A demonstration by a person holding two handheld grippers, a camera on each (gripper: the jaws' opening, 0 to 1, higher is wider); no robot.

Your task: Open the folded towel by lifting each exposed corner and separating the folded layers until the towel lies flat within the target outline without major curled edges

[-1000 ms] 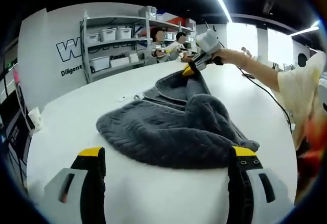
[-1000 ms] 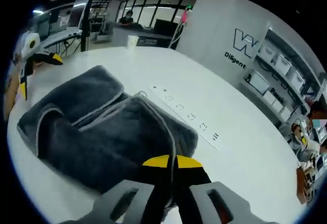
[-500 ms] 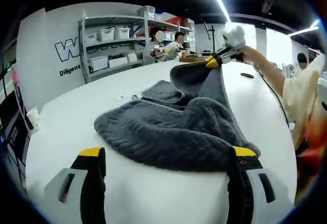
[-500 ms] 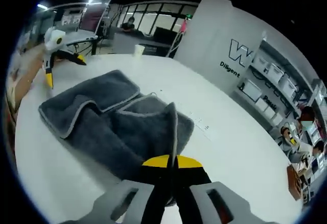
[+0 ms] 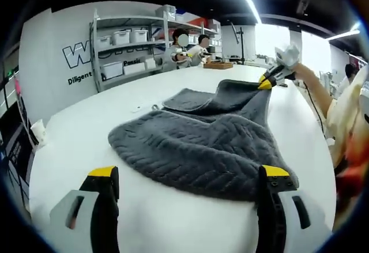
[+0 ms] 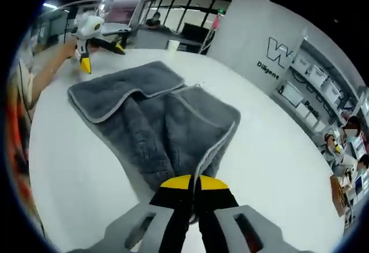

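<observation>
A dark grey towel (image 5: 202,143) lies partly unfolded on the round white table (image 5: 81,132). My left gripper (image 5: 189,175) stands open just in front of the towel's near edge, nothing between its yellow tips. In the left gripper view my right gripper (image 5: 271,80) holds a far corner of the towel, lifted slightly and stretched out to the right. In the right gripper view that gripper (image 6: 193,185) is shut on a hemmed towel edge (image 6: 222,143); the towel (image 6: 155,112) spreads away from it with one layer still folded over at the far left. The left gripper (image 6: 102,56) hovers open beyond it.
Shelves with white bins (image 5: 124,48) and people (image 5: 190,45) stand behind the table. A wooden item (image 5: 219,64) sits at the far edge, a white cup (image 6: 173,45) on the other side. A person's arm (image 5: 314,94) reaches in from the right.
My right gripper carried the towel corner outward, up and then lower, and a folded layer has opened. The left gripper stayed open in front of the towel.
</observation>
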